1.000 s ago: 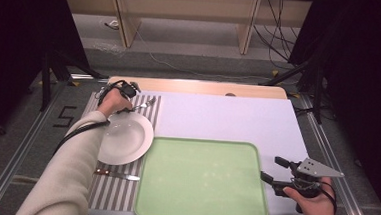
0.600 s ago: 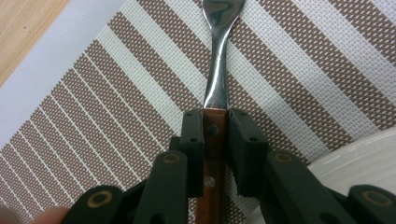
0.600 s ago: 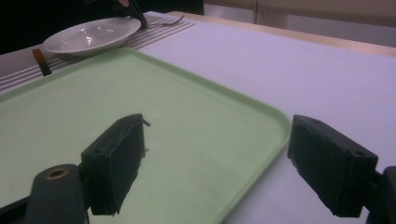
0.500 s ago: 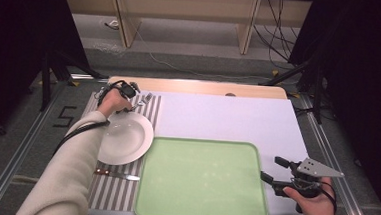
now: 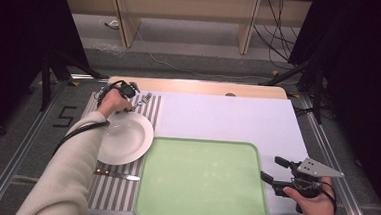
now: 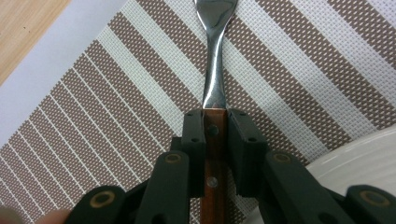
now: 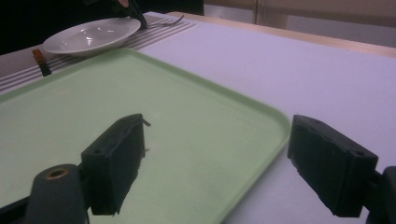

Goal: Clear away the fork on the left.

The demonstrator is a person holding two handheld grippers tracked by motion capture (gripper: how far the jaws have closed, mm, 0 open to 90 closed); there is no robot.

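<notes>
Jaws of our right gripper (image 5: 273, 171) stand spread wide with nothing between them, held low at the near right corner of the table, its fingertips just at the right edge of the green tray (image 5: 203, 181). From the right gripper view we see one jaw over the tray's surface and the other over the white table cover (image 7: 299, 65) beyond its rim. The tray lies flat and bare in the near middle of the table. To its left, on the striped placemat (image 5: 116, 190), a knife (image 5: 116, 174) with a brown handle lies crosswise, just nearer than the white plate (image 5: 125, 137), whose right edge comes close to the tray's left rim. Farther off, at the far end of the placemat, our left gripper (image 5: 131, 98) is pressed together on the fork (image 6: 214, 70): in the left gripper view we see both black jaws pinching the wooden handle near where it meets the steel neck, the fork's head pointing away from us over the brown and cream stripes. The plate's rim shows just beside the jaws at the lower right of that view. The fork lies just beyond the plate.
</notes>
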